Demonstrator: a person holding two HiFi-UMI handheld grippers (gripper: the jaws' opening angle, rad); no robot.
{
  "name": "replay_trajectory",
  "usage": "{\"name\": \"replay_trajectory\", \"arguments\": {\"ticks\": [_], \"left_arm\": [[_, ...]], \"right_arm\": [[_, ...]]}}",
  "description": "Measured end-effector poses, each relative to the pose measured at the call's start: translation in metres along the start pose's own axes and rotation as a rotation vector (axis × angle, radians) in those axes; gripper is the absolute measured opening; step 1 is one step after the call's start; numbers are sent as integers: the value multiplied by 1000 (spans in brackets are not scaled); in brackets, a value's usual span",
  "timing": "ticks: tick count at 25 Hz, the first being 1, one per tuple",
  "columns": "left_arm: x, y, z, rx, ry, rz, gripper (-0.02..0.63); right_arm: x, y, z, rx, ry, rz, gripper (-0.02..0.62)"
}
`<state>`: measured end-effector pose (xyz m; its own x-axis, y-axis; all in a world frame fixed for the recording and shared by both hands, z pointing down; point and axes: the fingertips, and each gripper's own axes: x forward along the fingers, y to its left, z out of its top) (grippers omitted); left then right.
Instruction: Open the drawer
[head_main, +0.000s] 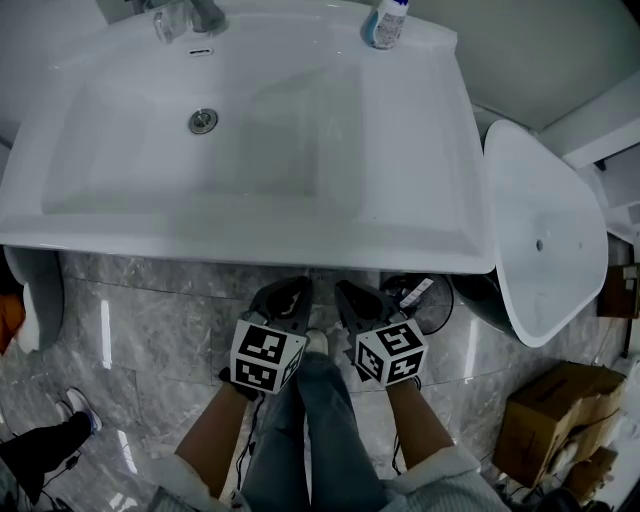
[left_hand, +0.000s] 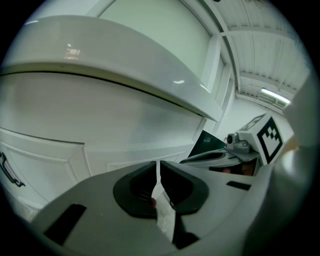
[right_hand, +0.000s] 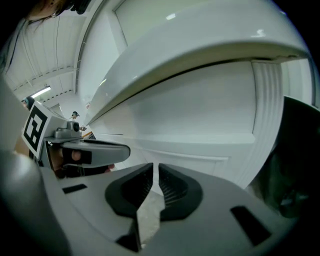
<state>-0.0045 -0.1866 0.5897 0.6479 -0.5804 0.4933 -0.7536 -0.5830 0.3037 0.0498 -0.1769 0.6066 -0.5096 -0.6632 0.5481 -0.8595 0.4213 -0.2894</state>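
Observation:
Under the white sink (head_main: 260, 215) is a white panelled cabinet front (left_hand: 100, 117), also seen in the right gripper view as the cabinet front (right_hand: 200, 117). A dark handle (left_hand: 9, 172) shows at the far left of the left gripper view. My left gripper (head_main: 290, 288) and right gripper (head_main: 350, 290) are side by side just below the sink's front rim, both pointing at the cabinet and apart from it. The left gripper (left_hand: 159, 167) is shut with nothing in it. So is the right gripper (right_hand: 156, 170). In the head view the sink hides the cabinet front.
A faucet (head_main: 185, 15) and a bottle (head_main: 385, 22) stand at the back of the sink. A white toilet (head_main: 540, 230) is at the right, with a cardboard box (head_main: 560, 415) beyond it. A dark bin (head_main: 425, 300) sits under the sink's right end. Another person's shoe (head_main: 75, 405) is on the grey marble floor.

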Motion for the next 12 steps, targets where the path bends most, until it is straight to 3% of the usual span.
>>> {"name": "replay_trajectory", "arguments": {"ticks": [5,12], "left_arm": [[11,6,-11,29,49,-11,59],[33,5,-36,93,163,-61,126]], "right_arm": [[13,-8,-8,-4,34,-2,67],[31,-20,-22,-19,94,-31,83]]}}
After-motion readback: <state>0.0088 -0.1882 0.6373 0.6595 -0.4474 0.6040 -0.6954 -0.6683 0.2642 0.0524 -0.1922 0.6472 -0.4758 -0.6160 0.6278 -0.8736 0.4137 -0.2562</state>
